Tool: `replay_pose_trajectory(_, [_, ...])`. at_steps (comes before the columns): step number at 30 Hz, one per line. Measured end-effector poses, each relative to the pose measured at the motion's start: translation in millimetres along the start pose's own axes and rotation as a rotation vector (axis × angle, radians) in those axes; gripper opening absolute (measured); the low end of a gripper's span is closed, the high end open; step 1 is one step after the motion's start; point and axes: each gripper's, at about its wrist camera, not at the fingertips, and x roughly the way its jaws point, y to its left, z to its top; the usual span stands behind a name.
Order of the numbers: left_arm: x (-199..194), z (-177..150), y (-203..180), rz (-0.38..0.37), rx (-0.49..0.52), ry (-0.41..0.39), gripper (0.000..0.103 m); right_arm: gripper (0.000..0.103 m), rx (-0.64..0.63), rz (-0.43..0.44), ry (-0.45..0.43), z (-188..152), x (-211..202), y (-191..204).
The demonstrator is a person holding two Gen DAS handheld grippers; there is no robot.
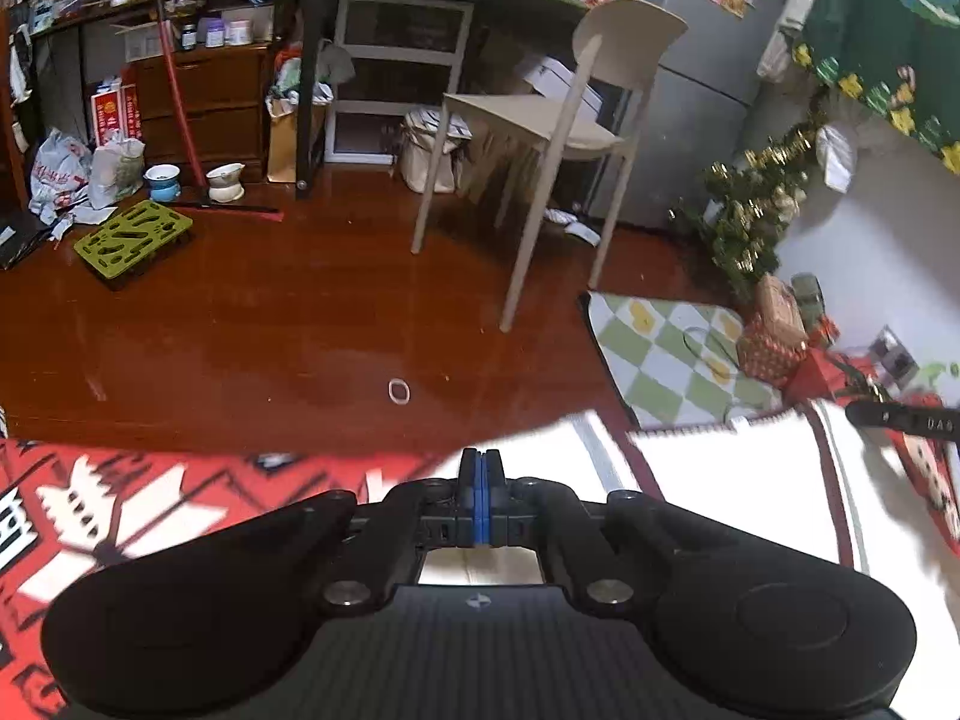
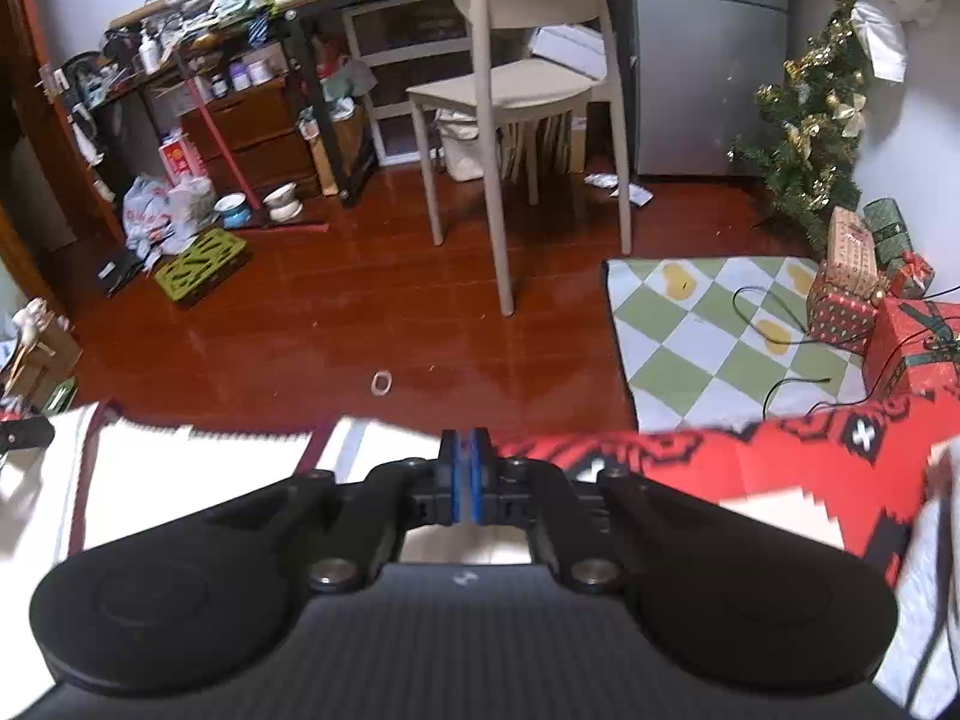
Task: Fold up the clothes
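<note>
A white garment with dark red trim lies spread on a red patterned blanket. My left gripper is shut at the garment's far edge, blue pads pressed together with the cloth pinched between them. In the right wrist view my right gripper is likewise shut on the far edge of the same white garment, with the red blanket to its right. The edge runs stretched between both grippers. The cloth is blurred.
Beyond the blanket is a dark red wooden floor with a small pale ring on it. A beige chair stands behind, a green checked mat and wrapped gift boxes to the right, and clutter and a green tray to the left.
</note>
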Motion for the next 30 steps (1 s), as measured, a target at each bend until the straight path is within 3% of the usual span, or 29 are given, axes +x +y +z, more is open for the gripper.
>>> replay_pose_trajectory(4, [6, 10, 1, 0.051, -0.022, -0.01, 0.003, 0.007, 0.02, -0.071, 0.007, 9, 11, 2])
replay_pose_trajectory(6, [-2, 15, 5, 0.055, -0.041, -0.024, 0.003, 0.007, 0.044, -0.066, -0.006, 13, 7, 2])
replay_pose_trajectory(10, [-37, 21, 17, 0.038, -0.06, -0.044, 0.004, 0.007, 0.01, -0.025, -0.033, 15, -23, 2])
replay_pose_trajectory(14, [-83, 5, 21, 0.025, -0.056, -0.018, 0.004, 0.007, -0.031, 0.014, -0.035, 4, -76, 5])
replay_pose_trajectory(19, [-144, -37, 12, 0.006, -0.047, 0.057, 0.004, 0.009, -0.079, 0.054, -0.028, -33, -159, 19])
replay_pose_trajectory(22, [-181, -64, 0, -0.023, -0.042, 0.1, 0.004, 0.016, -0.117, 0.072, -0.011, -63, -213, 32])
replay_pose_trajectory(30, [-267, -134, -32, -0.066, -0.053, 0.196, 0.004, 0.023, -0.174, 0.133, 0.121, -165, -332, 64])
